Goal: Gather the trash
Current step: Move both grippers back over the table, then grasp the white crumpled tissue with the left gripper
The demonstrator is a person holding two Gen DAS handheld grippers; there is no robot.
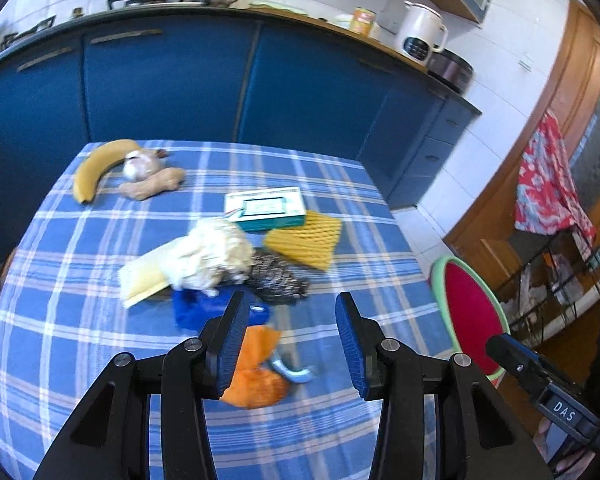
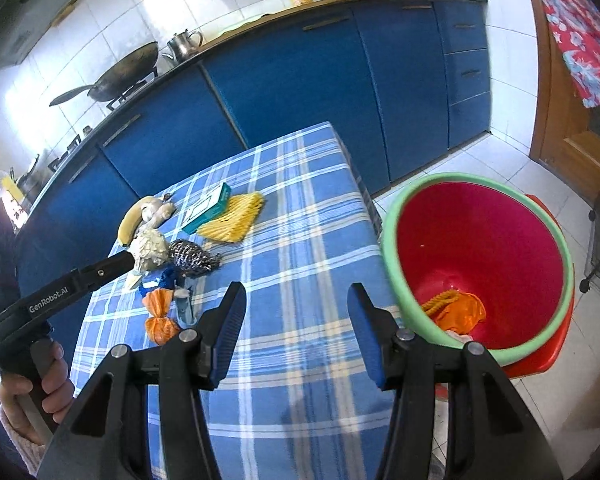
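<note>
Trash lies on the blue plaid table (image 1: 340, 420): an orange wrapper (image 1: 256, 384), a blue wrapper (image 1: 196, 308), crumpled white paper (image 1: 216, 252), a yellow foam net (image 1: 304, 240), a dark scrubber (image 1: 276, 276) and a teal box (image 1: 268, 208). My left gripper (image 1: 292, 340) is open and empty, low over the orange wrapper. My right gripper (image 2: 296, 328) is open and empty above the table's right side (image 2: 300, 240), next to the red bin (image 2: 480, 264), which holds an orange wrapper (image 2: 460, 312) and a yellow net.
A banana (image 1: 96, 168), ginger (image 1: 152, 184) and garlic lie at the table's far left. Blue kitchen cabinets (image 1: 180, 88) stand behind. The bin stands on a red stool off the table's right edge. A wire rack (image 1: 560, 288) is at the right.
</note>
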